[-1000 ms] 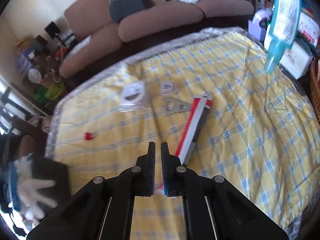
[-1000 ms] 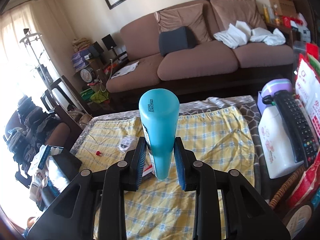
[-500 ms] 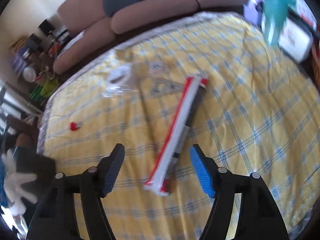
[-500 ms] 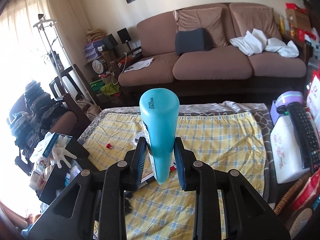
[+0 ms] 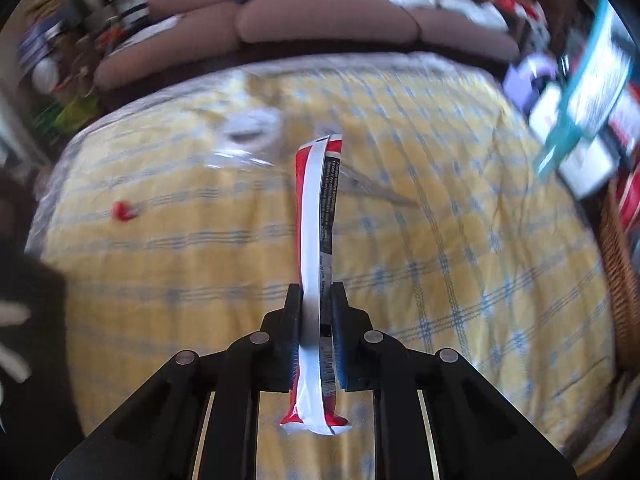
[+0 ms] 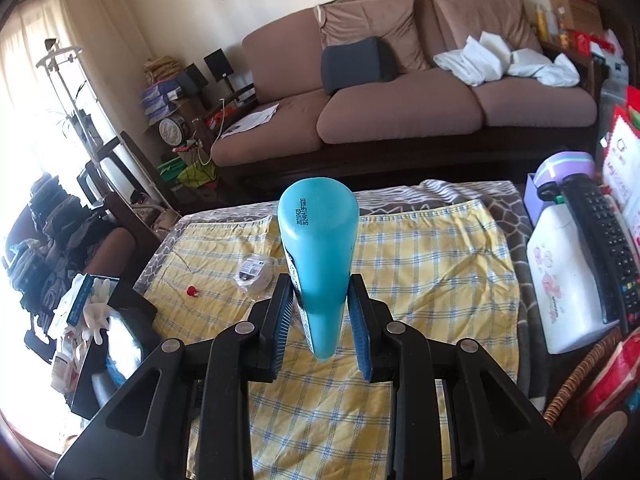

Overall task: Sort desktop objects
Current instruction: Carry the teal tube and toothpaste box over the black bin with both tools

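My left gripper (image 5: 316, 292) is shut on a long red and white toothpaste box (image 5: 316, 216), held lengthwise above the yellow checked cloth (image 5: 460, 240). My right gripper (image 6: 320, 292) is shut on a turquoise bottle (image 6: 320, 248), held bottom end up above the same cloth (image 6: 432, 272). The bottle also shows blurred at the upper right of the left wrist view (image 5: 580, 96). A clear bag with a white ring (image 5: 252, 132) lies on the cloth, also in the right wrist view (image 6: 254, 270). A small red object (image 5: 122, 210) lies to the left (image 6: 193, 290).
A white bottle (image 6: 560, 280), a black remote (image 6: 604, 232) and a purple container (image 6: 556, 176) stand at the table's right edge. A wicker basket (image 6: 576, 380) is at the front right. A black box with white gloves (image 6: 100, 312) sits left. A brown sofa (image 6: 400, 108) is behind.
My left gripper opened around the toothpaste box, then closed on it and lifted it off the cloth. My right gripper kept hold of the turquoise bottle and shifted slightly.
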